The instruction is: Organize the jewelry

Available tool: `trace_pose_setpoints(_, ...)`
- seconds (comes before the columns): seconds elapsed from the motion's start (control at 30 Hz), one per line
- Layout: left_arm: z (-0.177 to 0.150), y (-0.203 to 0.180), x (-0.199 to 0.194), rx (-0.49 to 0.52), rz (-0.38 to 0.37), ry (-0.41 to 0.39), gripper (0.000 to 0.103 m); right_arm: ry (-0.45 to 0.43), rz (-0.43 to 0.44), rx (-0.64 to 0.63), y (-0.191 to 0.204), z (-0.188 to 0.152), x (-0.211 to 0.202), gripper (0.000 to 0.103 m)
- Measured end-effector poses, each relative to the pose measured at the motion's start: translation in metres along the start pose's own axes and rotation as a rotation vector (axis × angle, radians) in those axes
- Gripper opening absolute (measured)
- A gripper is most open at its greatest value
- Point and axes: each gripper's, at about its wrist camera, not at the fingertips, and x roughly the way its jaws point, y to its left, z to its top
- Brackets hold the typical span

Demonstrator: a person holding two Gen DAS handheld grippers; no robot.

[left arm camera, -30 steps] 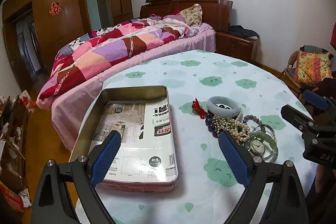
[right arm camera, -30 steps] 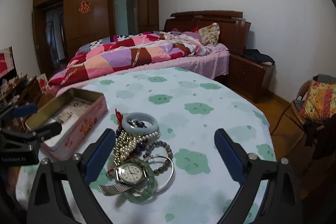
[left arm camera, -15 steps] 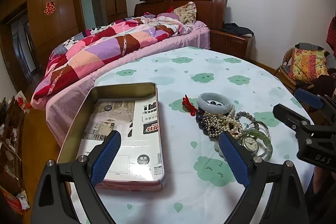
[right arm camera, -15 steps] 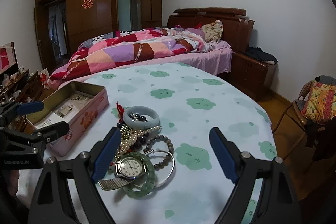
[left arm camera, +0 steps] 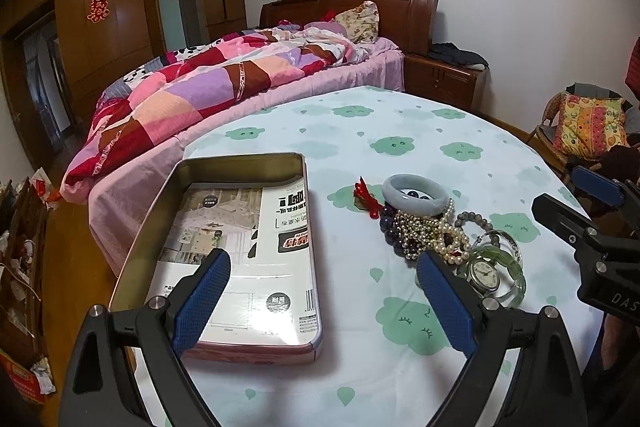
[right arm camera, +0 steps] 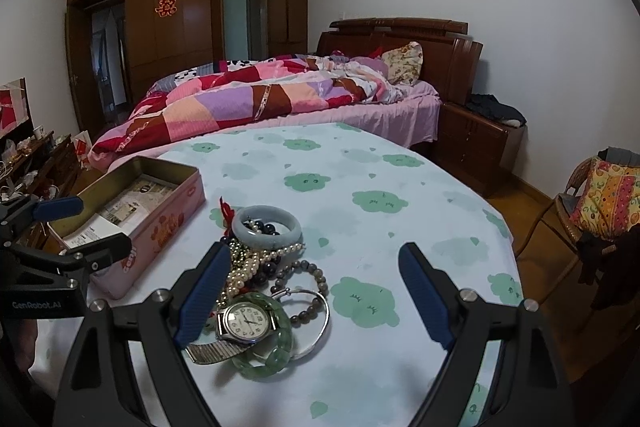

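Wristwatch [right arm camera: 248, 322], lying on the green bangle [right arm camera: 267, 347] low and left of centre in the right wrist view, sits just beside the left finger of the right gripper [right arm camera: 308, 291], whose jaws stand wide apart and empty, nearer than the equally spread left gripper [left arm camera: 322, 299].

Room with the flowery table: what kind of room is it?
Most likely a bedroom at home: a bed with a patchwork quilt, a wooden wardrobe along the wall, and a nightstand.

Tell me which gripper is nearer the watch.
Right. The right gripper hangs just over the watch, its left finger beside it. The left gripper sits between tin and jewelry pile, watch off its right finger.
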Motion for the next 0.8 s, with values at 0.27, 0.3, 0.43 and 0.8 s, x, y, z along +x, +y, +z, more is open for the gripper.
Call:
trace_pose_setpoints(0.27,0.0016,0.0023,-0.0019,-0.004,0.004,-0.006,0.094,-0.003,-0.003,-0.003,-0.001,0.0018,0.0017,0.087)
trace_pose_setpoints(0.3,0.0016,0.0025,-0.0017,-0.003,0.006,-0.004,0.094,-0.003,-0.003,-0.004,-0.0013,0.0018,0.0018,0.088)
trace_pose_setpoints(0.43,0.0024,0.0032,-0.0014,-0.003,0.007,0.0,0.094,-0.002,-0.003,-0.001,0.0002,0.0009,0.0008,0.088)
trace_pose_setpoints(0.8,0.002,0.0028,0.006,-0.001,0.006,0.004,0.094,0.01,0.002,0.003,-0.0032,-0.0001,0.0027,0.087)
